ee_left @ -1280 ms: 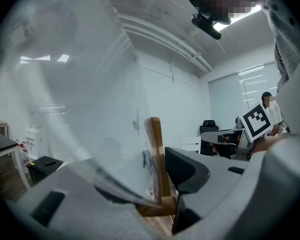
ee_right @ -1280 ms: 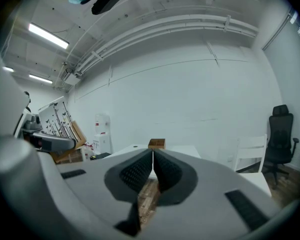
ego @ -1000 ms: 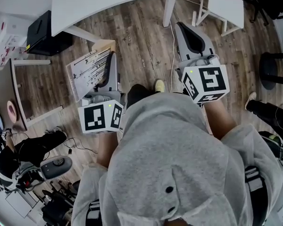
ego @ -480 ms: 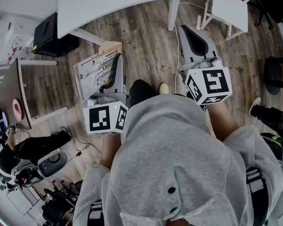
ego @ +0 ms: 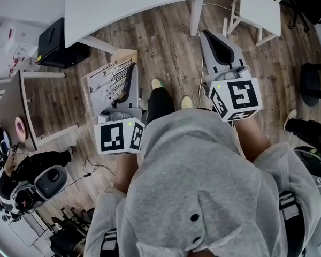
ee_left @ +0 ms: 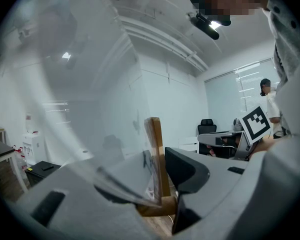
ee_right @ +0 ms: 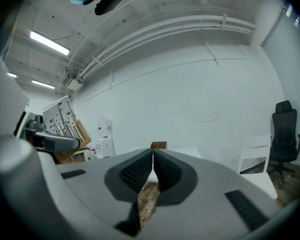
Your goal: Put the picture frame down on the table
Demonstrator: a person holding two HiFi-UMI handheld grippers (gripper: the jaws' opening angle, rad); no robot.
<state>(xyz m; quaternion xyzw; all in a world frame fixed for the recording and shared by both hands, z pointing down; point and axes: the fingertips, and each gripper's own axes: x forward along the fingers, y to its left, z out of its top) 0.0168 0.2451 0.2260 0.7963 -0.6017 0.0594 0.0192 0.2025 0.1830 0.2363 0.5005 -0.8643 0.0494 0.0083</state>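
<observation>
The person stood over the wooden floor (ego: 166, 42), short of the white table (ego: 134, 1), with a gripper in each hand. The left gripper (ego: 130, 78) was clenched on the frame (ego: 102, 81), holding it by one edge in the air above the floor, not on the table. From above, the frame lay to the left of the jaws, its pale print of thin dark lines turned up and outward, with a wooden rim showing at the far corner.

In the left gripper view the frame (ee_left: 154, 144) sat right between the jaws. Its wooden edge ran upright against the dark pad (ee_left: 186, 168) on the right, and the glass spread off to the left, catching the room's light.

The right gripper (ego: 210, 39) was held out ahead on the other side, well apart from the frame and pressed closed on nothing. In its own view the two ribbed pads (ee_right: 135, 173) met in a thin seam. That view also caught the frame (ee_right: 59, 115) away to the left.

Two shoes (ego: 157, 83) showed past the grey hoodie (ego: 203, 181). A white chair (ego: 259, 7) stood beyond the right gripper.
</observation>
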